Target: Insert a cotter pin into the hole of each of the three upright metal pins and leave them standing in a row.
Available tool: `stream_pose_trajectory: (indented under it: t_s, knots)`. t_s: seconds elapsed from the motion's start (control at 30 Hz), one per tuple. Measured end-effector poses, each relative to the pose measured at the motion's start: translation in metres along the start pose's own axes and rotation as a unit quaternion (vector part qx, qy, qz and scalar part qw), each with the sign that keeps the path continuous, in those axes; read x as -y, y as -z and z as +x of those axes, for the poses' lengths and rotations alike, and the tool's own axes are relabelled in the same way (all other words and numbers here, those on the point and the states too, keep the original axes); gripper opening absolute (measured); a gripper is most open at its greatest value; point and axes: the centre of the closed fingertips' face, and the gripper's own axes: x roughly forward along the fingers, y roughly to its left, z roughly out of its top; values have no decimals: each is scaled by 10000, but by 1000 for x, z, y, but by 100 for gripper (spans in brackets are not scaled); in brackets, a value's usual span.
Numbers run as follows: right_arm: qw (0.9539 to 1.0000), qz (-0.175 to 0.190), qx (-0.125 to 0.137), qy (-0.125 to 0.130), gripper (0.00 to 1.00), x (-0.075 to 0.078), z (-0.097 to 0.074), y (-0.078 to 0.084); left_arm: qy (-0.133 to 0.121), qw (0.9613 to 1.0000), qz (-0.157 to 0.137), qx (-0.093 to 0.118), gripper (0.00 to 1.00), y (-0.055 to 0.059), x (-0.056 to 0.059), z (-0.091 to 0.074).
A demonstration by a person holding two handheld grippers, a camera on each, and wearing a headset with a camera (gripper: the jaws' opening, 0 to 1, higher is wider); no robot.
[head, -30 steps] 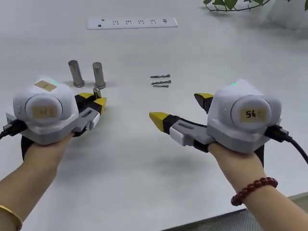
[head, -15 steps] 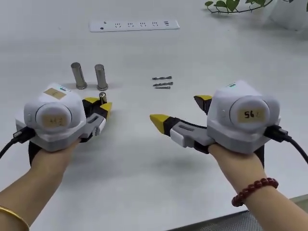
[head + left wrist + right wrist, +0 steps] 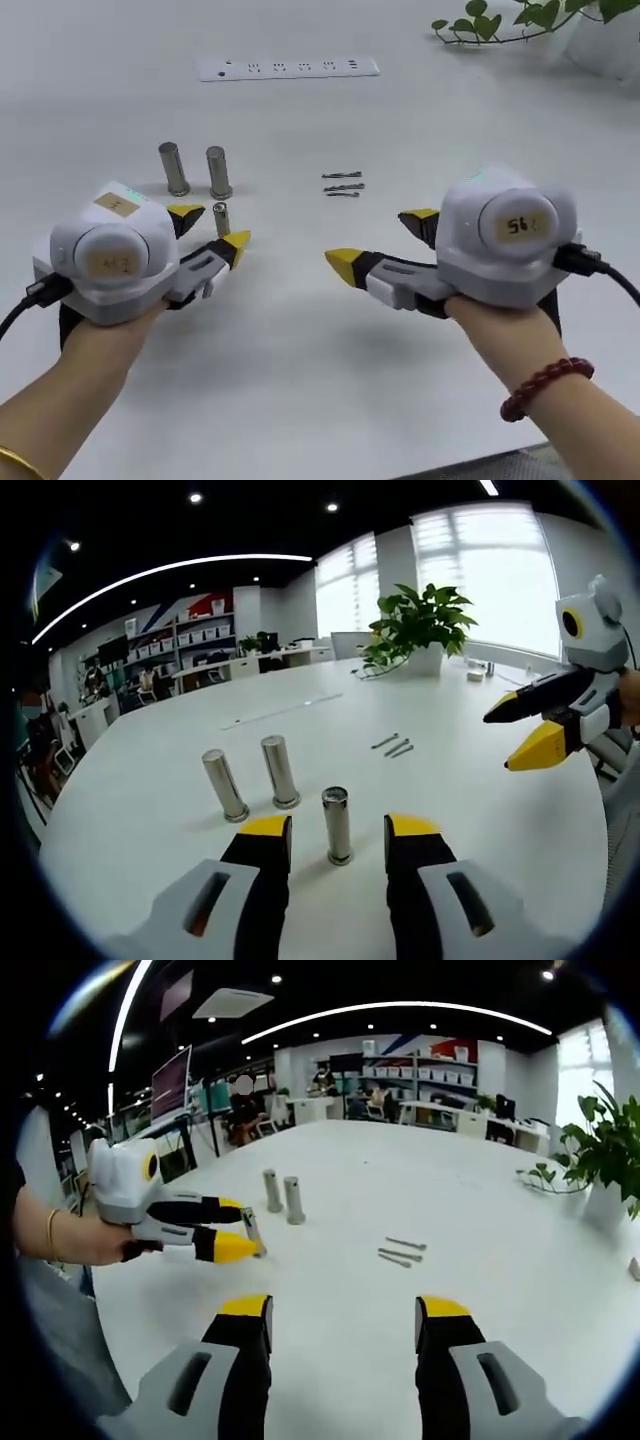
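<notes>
Left gripper view: left gripper point(image 3: 338, 826) fingers point(image 3: 262, 852) wide, straddling front pin point(image 3: 336, 808), not touching. Right gripper point(image 3: 343, 1310) wide, empty. Cotter pins point(image 3: 393, 745) on worktop point(image 3: 140, 815) beyond. Close squarely, low on the pin, to avoid tipping it.

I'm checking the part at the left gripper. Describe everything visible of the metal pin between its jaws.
The metal pin is a short silvery cylinder, shiny like polished steel, with a dark groove near its flat top and a slightly wider foot. It stands upright on the white table, nearer the person than the two other pins. The left gripper has its yellow-tipped jaws on either side of it with a gap on each side, not touching it. No cotter pin shows in it.
</notes>
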Motion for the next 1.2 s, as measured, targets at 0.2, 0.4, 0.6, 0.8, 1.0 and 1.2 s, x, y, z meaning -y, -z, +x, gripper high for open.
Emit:
stream_pose_trajectory:
  t_s: [0.2,0.4,0.6,0.8,1.0,1.2]
  knots:
    - [9968,-598,-456,-276,48,11,9,-5,5,9998,-185,-18,50,-4,1,-16]
    - [9886,-1025,-987,-488,37,20,20,-3,-111,9998,-161,-82,62,-7,1,-29]
    - [9776,-1467,-1346,-677,26,28,34,-2,-148,9993,-328,31,74,-17,4,-44]
    - [9703,-1706,-1502,-828,18,42,54,-6,-55,9989,-374,-262,81,-6,8,-52]
    - [9618,-1965,-1662,-934,12,59,77,-9,-80,9988,-242,-421,84,-4,9,-62]
    - [9511,-2236,-1856,-1046,10,60,84,-2,-61,9990,-205,-393,83,-6,9,-67]
